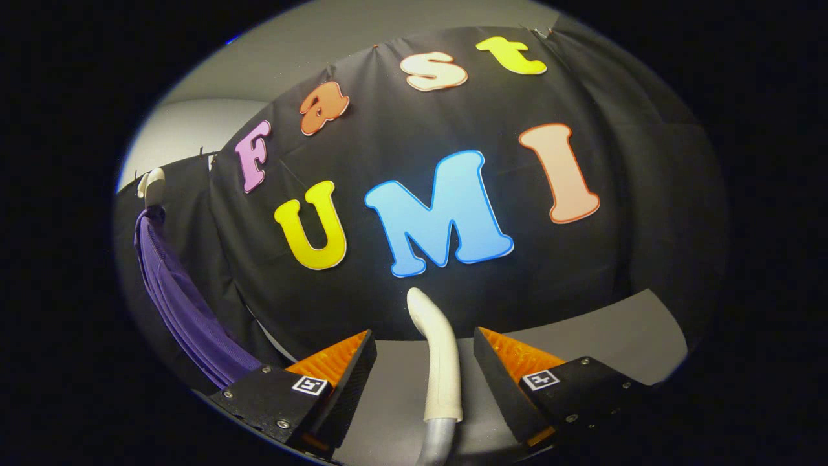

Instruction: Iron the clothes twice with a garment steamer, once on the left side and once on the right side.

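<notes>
**Steamer handle framed between parted fingers, garment hung off to the left**

The gripper (425, 353) is seen with its two fingers spread wide apart; nothing is pressed by either of them. Between the fingers, a white curved plastic steamer handle (438, 359) is seen standing upright on a grey hose (437, 443), its rounded tip bent slightly to the left. A gap is left on each side, so the handle is touched by neither finger. A grey tabletop (601, 330) is visible beneath and beyond the fingers. Well to the left, a purple fabric garment (184, 310) is hung from a white hanger hook (152, 182) against the black cloth wall (414, 116), draped downward toward the left finger.
</notes>
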`<state>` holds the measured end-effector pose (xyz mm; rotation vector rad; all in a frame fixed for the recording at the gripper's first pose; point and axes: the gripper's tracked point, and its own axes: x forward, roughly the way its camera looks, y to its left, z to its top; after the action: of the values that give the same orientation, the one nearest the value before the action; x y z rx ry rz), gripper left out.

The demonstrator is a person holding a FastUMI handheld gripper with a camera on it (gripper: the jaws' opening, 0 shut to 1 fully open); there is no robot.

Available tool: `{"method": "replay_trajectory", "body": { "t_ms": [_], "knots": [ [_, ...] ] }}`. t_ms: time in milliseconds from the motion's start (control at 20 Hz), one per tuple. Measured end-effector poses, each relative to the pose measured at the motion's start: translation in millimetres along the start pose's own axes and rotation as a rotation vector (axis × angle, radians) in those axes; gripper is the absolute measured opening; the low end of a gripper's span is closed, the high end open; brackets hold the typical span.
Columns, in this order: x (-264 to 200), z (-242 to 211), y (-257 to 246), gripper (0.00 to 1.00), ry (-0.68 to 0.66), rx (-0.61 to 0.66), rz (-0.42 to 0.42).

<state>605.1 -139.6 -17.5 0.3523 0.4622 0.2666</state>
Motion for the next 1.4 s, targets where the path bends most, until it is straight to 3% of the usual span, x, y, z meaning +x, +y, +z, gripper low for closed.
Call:
{"method": "replay_trajectory", "body": {
  "t_ms": [500,600,700,750,1000,1200,1400],
  "knots": [
    [40.3,-60.6,-21.2,0.83,0.277,0.231,0.078],
    [39.6,-65.5,-20.5,0.76,0.307,0.296,0.119],
    [40.4,-69.2,-18.5,0.63,0.331,0.36,0.159],
    [40.1,-69.2,-17.1,0.51,0.334,0.388,0.172],
    [38.8,-69.9,-13.1,0.4,0.349,0.478,0.226],
    [17.1,-43.6,-2.7,0.33,0.233,0.425,0.217],
    [-32.0,-32.3,23.7,0.32,0.133,0.273,0.234]
  ]
}}
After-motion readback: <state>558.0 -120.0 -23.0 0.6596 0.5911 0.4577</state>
